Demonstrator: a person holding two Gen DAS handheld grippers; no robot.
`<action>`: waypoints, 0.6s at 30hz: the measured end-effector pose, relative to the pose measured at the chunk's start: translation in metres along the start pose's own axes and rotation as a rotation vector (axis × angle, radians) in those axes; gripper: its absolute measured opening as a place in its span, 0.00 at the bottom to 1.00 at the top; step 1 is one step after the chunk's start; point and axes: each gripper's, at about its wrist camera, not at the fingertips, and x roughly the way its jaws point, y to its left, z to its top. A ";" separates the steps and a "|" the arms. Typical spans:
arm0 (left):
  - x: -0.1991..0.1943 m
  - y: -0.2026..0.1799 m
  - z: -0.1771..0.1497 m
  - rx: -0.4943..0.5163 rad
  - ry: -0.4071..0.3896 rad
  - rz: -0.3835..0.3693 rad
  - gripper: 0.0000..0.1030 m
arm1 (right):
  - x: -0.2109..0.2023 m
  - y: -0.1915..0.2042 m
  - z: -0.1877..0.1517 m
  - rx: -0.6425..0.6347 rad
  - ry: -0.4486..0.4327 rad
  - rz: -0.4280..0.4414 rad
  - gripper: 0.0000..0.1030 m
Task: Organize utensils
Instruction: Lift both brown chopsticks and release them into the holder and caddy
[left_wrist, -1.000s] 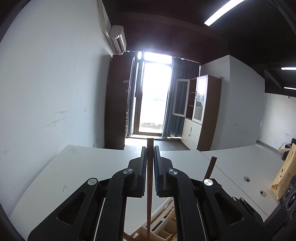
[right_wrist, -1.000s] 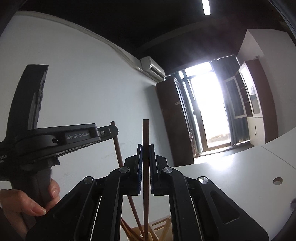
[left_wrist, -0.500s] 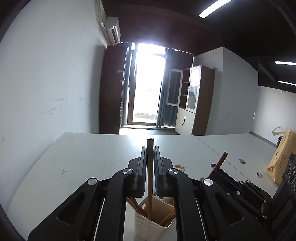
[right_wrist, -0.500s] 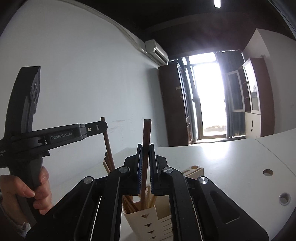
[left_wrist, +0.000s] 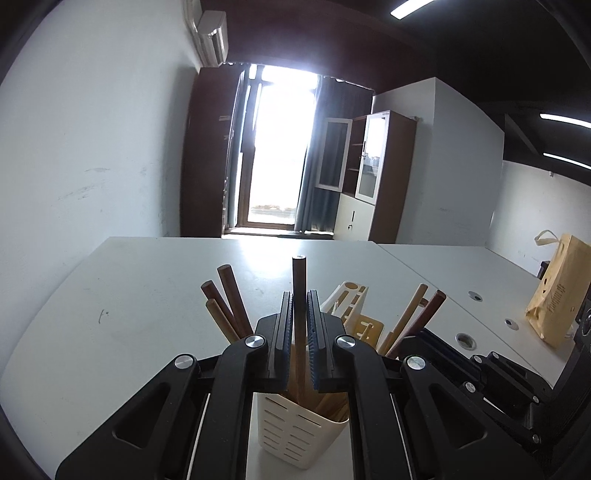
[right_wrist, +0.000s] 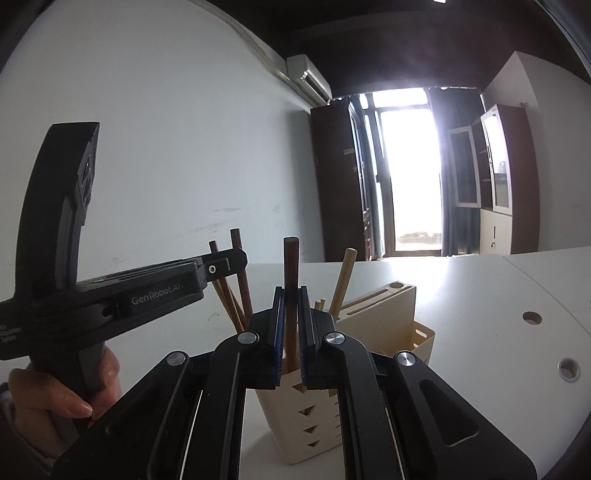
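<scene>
My left gripper (left_wrist: 300, 295) is shut on an upright brown wooden handle (left_wrist: 298, 271) whose lower end reaches down into a cream slotted holder (left_wrist: 295, 432). Several other wooden handles (left_wrist: 227, 295) lean in that holder. My right gripper (right_wrist: 291, 295) is shut on a darker wooden handle (right_wrist: 291, 262), which also dips into the cream holder (right_wrist: 303, 417). In the right wrist view the left gripper (right_wrist: 225, 264) comes in from the left, held by a hand (right_wrist: 66, 391). In the left wrist view the right gripper's black body fills the lower right.
A cream knife block with slots (right_wrist: 380, 306) stands just behind the holder. The white table (left_wrist: 129, 295) has round cable holes (right_wrist: 532, 316) on the right. A yellow paper bag (left_wrist: 557, 291) stands at the far right. A white wall runs along the table's left side.
Both grippers have come down with their handles still gripped. The holder and the other handles have risen into view, and both held handles now reach into it.
</scene>
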 end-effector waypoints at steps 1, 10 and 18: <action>0.002 0.001 -0.002 -0.003 0.007 -0.008 0.07 | -0.001 0.002 0.000 -0.002 0.001 -0.002 0.07; 0.017 0.012 -0.028 -0.037 0.059 -0.052 0.07 | 0.002 0.012 -0.015 -0.032 0.064 -0.021 0.06; 0.022 0.018 -0.045 -0.053 0.081 -0.069 0.07 | 0.013 0.007 -0.031 -0.001 0.124 -0.041 0.06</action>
